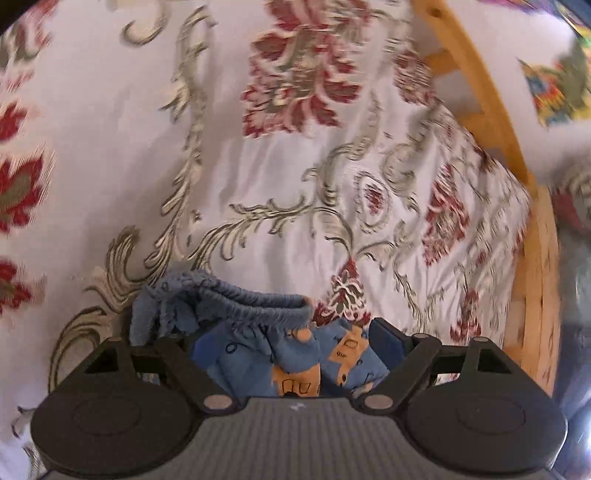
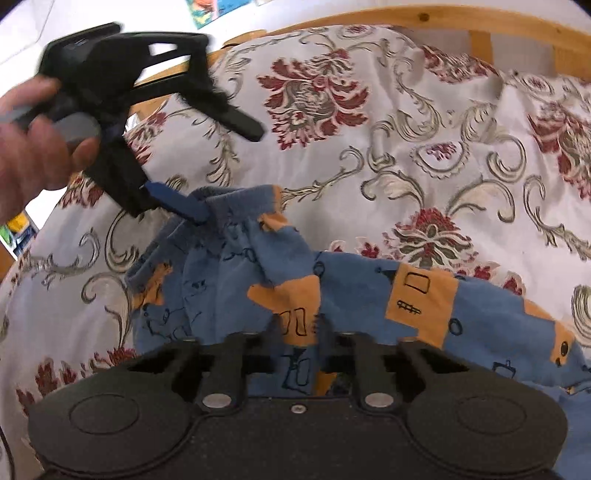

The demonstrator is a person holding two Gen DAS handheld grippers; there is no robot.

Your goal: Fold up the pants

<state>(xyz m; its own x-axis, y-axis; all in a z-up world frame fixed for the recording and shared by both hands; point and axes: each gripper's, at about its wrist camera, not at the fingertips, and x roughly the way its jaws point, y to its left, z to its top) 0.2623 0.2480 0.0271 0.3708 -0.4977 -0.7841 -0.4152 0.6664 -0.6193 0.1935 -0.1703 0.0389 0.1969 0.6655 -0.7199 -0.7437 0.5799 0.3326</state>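
Small blue pants (image 2: 351,295) with orange patches lie bunched on a floral bedspread (image 2: 406,147). My left gripper (image 1: 291,347) stands wide open with the elastic waistband (image 1: 255,306) bunched between its spread fingers. In the right wrist view the left gripper (image 2: 192,210) reaches in from the upper left, held by a hand, and one blue fingertip (image 2: 177,203) touches the waistband (image 2: 236,206). My right gripper (image 2: 299,332) is shut on a fold of the pants near the crotch. A leg trails to the right.
A wooden bed frame (image 1: 491,110) curves along the bedspread's right side in the left wrist view and runs along the top of the right wrist view (image 2: 443,18). The floral bedspread (image 1: 184,147) spreads out beyond the pants. Colourful items (image 1: 554,92) lie past the frame.
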